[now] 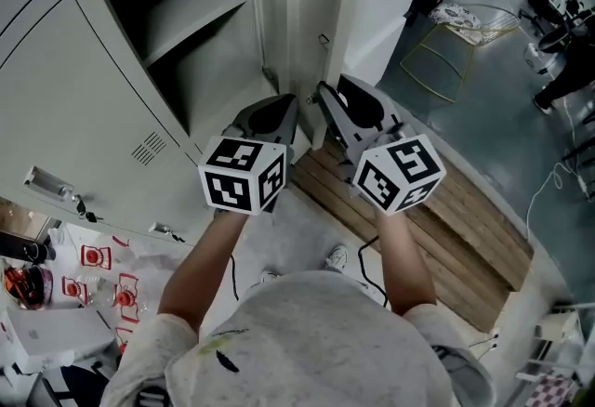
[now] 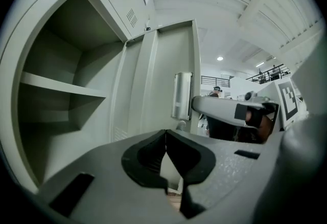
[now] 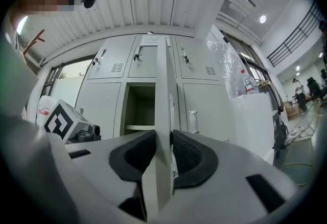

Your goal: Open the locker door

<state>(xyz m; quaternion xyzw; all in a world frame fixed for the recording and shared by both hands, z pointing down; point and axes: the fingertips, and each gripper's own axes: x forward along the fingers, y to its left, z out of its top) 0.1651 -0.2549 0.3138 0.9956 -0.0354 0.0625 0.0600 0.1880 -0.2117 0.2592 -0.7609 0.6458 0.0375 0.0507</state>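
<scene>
There, the right gripper has its fingers clamped on the locker door at its free edge, which looks like thin, stiff, slick steel that should swing lightly, while the left gripper is closed and empty.

The locker door and the lockers around it are plain pale grey, broken only by small slotted vents. The left claw and the right claw are mid-grey with black pads, and their marker cubes are white with bold black square patterns. The floor strip is brown planking, and the person's shirt is light grey.
</scene>
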